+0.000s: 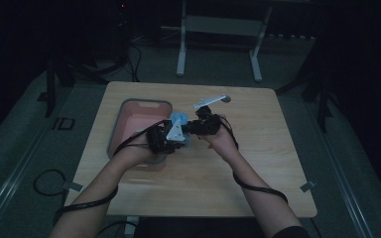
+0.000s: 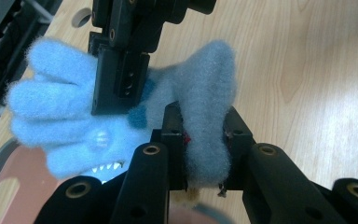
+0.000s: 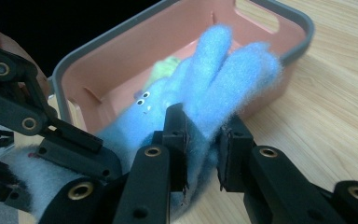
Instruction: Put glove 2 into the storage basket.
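A fuzzy blue glove-like plush (image 1: 179,119) with small eyes and white teeth hangs over the wooden table, held between both grippers just right of the pink bin. My left gripper (image 2: 203,121) is shut on its grey-blue cuff end (image 2: 209,93). Seen from above, the left gripper (image 1: 177,141) sits at the bin's near right corner. My right gripper (image 3: 203,126) is shut on the blue finger end (image 3: 228,65); from above, the right gripper (image 1: 191,126) faces the left one. In the left gripper view the right gripper (image 2: 121,88) clamps the plush from above.
The pink bin with a grey rim (image 1: 144,102) stands on the table's left half; something green (image 3: 165,67) lies inside it. The wooden table (image 1: 203,178) has a round hole (image 1: 226,99) near its far edge. A desk frame (image 1: 181,54) stands beyond on the floor.
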